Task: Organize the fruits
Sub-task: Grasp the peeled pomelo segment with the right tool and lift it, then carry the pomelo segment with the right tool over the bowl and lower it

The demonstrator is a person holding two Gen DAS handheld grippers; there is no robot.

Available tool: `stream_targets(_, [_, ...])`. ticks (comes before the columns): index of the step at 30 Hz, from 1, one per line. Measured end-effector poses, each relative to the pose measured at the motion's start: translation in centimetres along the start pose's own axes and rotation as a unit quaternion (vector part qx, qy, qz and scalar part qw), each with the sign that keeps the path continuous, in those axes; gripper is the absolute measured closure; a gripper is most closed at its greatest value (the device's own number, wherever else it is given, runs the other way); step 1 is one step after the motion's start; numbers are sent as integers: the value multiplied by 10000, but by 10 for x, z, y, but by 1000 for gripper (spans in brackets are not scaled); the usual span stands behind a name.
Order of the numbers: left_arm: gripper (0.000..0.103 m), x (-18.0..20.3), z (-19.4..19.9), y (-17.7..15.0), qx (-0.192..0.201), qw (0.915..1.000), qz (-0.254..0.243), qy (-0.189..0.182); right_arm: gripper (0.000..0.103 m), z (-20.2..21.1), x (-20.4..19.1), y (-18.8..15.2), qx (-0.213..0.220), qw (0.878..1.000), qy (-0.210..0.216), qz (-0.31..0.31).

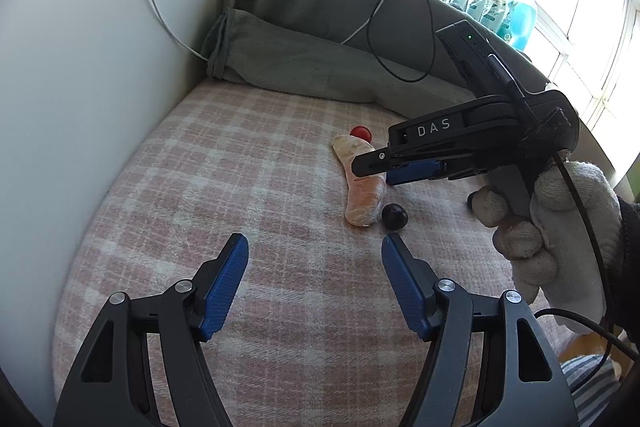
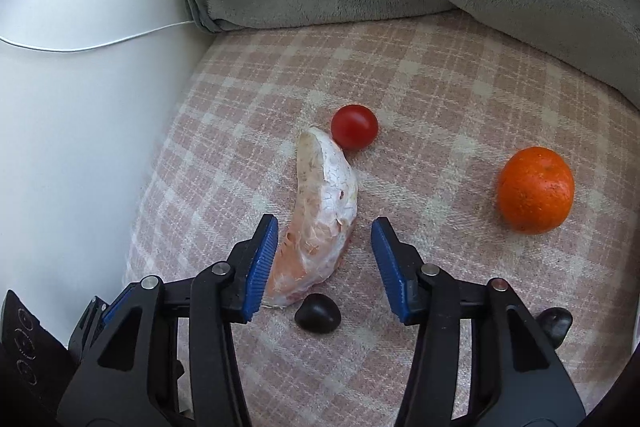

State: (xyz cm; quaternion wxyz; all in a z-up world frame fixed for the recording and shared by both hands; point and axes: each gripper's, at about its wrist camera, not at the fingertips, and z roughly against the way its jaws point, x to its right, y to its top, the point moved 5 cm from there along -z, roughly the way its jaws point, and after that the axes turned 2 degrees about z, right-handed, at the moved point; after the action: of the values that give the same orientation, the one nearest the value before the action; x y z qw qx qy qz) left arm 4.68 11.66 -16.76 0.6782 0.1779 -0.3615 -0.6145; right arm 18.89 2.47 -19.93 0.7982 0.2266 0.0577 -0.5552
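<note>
A peeled pomelo segment point(image 2: 320, 215) lies on the pink checked blanket point(image 2: 420, 99); it also shows in the left wrist view point(image 1: 362, 179). A red cherry tomato point(image 2: 354, 126) touches its far tip, also in the left wrist view point(image 1: 361, 132). A dark grape point(image 2: 318, 314) lies at its near end, also in the left wrist view point(image 1: 395, 215). An orange point(image 2: 535, 183) sits to the right. A second dark grape point(image 2: 554, 323) shows behind the right finger. My right gripper point(image 2: 324, 239) is open, jaws astride the segment's near end; it also shows in the left wrist view point(image 1: 380, 169). My left gripper point(image 1: 315, 251) is open and empty, short of the fruit.
A grey folded blanket point(image 1: 320, 55) lies along the back of the bed with a black cable point(image 1: 400, 11) and a white cable point(image 2: 100, 45) over it. A white wall point(image 1: 80, 67) bounds the left side. Bottles point(image 1: 496, 7) stand on the windowsill.
</note>
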Motion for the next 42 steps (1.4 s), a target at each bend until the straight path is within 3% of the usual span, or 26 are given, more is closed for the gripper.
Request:
stream_targets(4, [34,-6,0,-1,5,10000,72,27,51,-10,-12,4,-38,9995,-247,186])
stream_targets(10, [34,-10,0,0,17,9999,122,45,62,-18,-26,7,-37,9966,-658,486])
stream_targets(20, [35,-6,-1,2,31,9999,99,84,73,-4,-11,5,140,9990,-253,327])
stream_targets(31, [36,1,-1,3,24,9999,18,125,75,24,-6,-1,478,9975,-169,492])
stream_targets(42, [36,17,-1,6,51,9999,-115,80,75,80,15,-7,906,9947,-56,486])
